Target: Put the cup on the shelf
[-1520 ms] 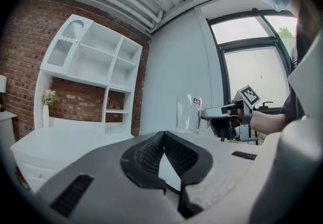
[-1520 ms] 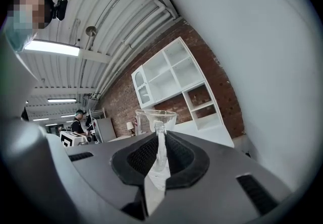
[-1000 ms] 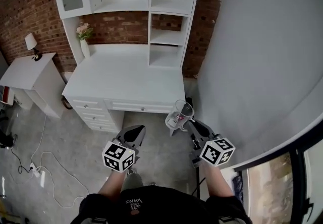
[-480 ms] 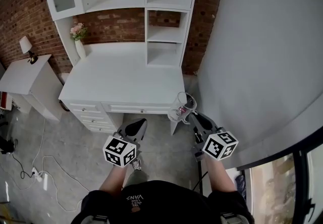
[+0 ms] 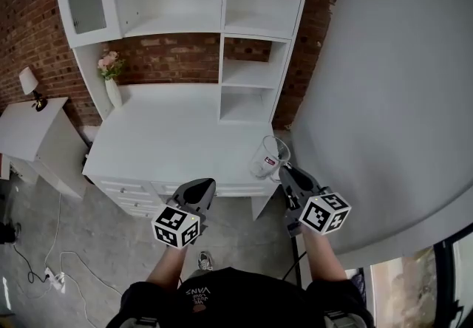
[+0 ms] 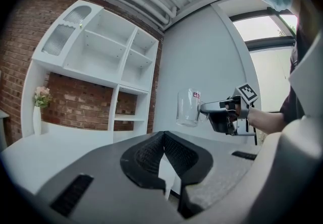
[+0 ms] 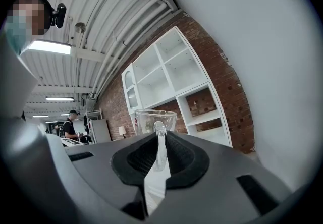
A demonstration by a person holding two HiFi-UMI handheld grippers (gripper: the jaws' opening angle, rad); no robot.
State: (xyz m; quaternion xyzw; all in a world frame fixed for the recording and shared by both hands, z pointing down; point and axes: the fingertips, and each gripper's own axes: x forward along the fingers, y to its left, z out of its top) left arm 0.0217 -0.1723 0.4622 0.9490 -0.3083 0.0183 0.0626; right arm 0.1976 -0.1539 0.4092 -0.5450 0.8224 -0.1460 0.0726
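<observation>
Glass cup (image 5: 266,158) — pinched by its handle in the right tool (image 5: 284,171) — had come forward from over the floor to the tabletop's (image 5: 170,134) front right corner, shelf (image 5: 247,24) nearer; carry under way, not yet placed; left tool (image 5: 198,186) pressed together, empty.

Shut on the thin handle of a clear glass cup (image 7: 146,119), which stands upright just past the dark padded jaws of the right gripper (image 7: 160,140). Beyond, set against a red brick wall (image 7: 229,89), a tall white open shelf unit (image 7: 169,74). Far left, under a lit ceiling strip light (image 7: 49,47), a person in a dark cap (image 7: 67,127).
</observation>
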